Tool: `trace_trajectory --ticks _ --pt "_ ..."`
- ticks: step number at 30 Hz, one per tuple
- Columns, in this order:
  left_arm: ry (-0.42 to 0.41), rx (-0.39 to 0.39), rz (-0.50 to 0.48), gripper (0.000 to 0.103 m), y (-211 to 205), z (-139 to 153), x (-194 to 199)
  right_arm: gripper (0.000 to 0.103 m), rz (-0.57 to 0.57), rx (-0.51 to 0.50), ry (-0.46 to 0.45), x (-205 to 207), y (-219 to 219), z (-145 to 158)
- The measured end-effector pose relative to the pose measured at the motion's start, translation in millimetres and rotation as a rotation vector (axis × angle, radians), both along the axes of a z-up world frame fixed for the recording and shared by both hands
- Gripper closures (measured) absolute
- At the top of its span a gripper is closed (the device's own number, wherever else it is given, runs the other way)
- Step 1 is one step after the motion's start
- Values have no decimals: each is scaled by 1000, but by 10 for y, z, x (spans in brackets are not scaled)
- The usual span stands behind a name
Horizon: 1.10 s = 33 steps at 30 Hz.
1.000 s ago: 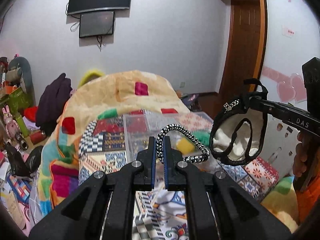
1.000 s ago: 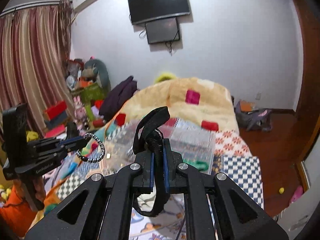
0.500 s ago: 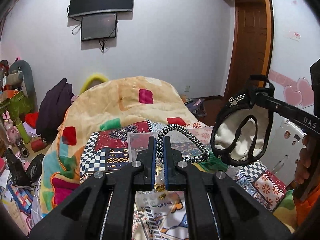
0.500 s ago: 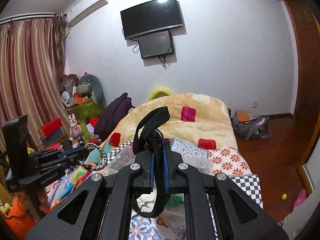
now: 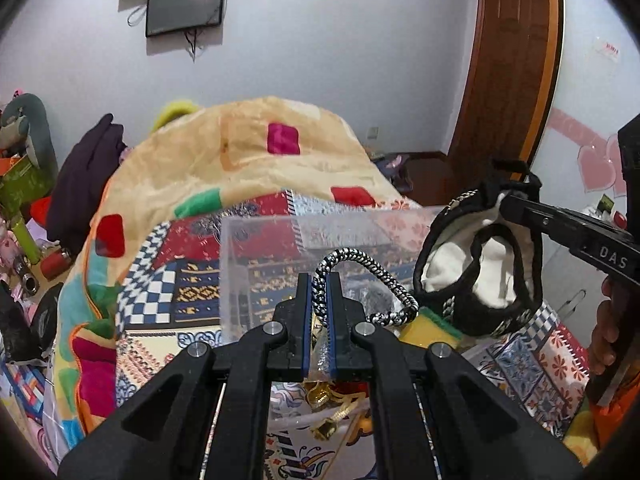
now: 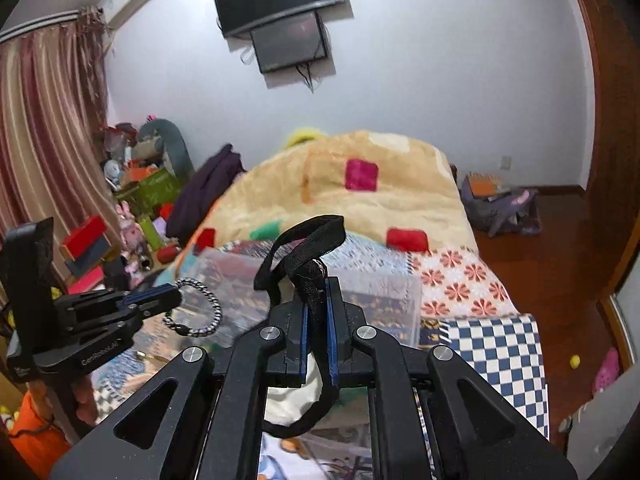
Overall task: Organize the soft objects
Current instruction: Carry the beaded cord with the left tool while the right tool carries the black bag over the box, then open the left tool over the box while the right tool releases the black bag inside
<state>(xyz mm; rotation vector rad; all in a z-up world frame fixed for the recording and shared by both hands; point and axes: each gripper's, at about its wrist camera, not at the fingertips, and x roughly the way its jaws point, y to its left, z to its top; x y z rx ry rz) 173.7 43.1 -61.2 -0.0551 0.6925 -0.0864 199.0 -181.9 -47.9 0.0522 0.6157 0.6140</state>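
Observation:
My left gripper (image 5: 319,280) is shut on a black-and-white braided loop (image 5: 368,276), held in the air over a clear plastic bin (image 5: 256,248) on the bed. My right gripper (image 6: 316,284) is shut on a black-and-cream pouch with black straps (image 6: 304,248), also held above the bin. In the left wrist view the pouch (image 5: 480,272) hangs from the right gripper (image 5: 508,200) at the right. In the right wrist view the left gripper (image 6: 176,292) holds the loop (image 6: 200,314) at the left.
The bin (image 6: 372,292) holds a yellow-green sponge (image 5: 428,330) and gold trinkets (image 5: 324,392). A patchwork quilt (image 5: 168,292) and a beige blanket (image 5: 240,160) cover the bed. Clutter and toys (image 6: 140,184) stand along the left wall. A wooden door (image 5: 508,80) is at the right.
Both wrist views have tilted down and closer to the bin. Each gripper keeps its hold on its object.

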Motion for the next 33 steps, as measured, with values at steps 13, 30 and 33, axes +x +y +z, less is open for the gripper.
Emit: trace_trajectory --ticks 13,30,33 --pt "48 8 -22 97 -118 -171 62 94 -16 -183 70 122 136 -340" --pt "-48 -6 -5 62 -143 192 -408 53 13 -252 -33 -200 144 -69" --pt "-86 -12 0 61 -166 329 -538 52 20 -217 -52 -305 96 37"
